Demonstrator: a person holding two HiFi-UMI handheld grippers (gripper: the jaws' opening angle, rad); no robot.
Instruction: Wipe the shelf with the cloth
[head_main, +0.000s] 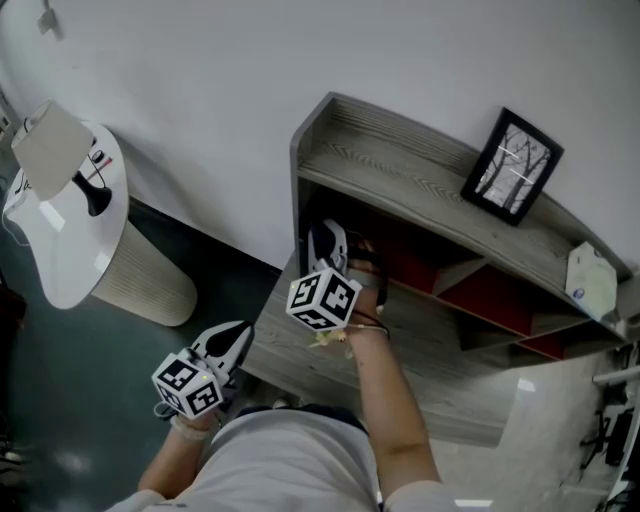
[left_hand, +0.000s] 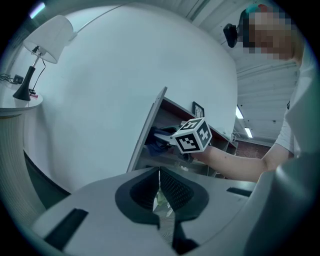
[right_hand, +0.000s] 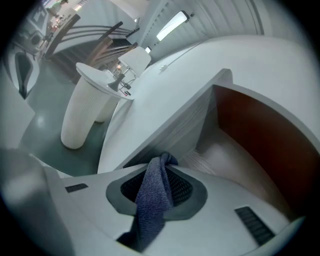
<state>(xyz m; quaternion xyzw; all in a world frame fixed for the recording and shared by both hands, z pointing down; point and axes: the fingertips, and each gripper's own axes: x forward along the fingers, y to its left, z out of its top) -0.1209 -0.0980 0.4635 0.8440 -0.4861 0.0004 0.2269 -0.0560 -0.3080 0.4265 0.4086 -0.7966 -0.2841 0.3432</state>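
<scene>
Right gripper view: your right gripper (right_hand: 167, 164) is clamped on a bunched fold of the soft, limp blue knitted cloth (right_hand: 150, 205). It probably drapes and weighs little. Beyond lies the grey wooden shelf (right_hand: 225, 160). Left gripper (left_hand: 159, 180) jaws: together, empty.

Matt grey wood-grain shelf (head_main: 400, 170) — coarse, nubbly blue knit cloth (right_hand: 152, 200) — finely ribbed white pedestal (head_main: 145, 280)

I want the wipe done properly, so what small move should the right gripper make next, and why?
Probably lower the right gripper slightly until the cloth presses on the shelf board. Its jaws are shut on the cloth inside the compartment, and I can't see the cloth touching the board yet.
</scene>
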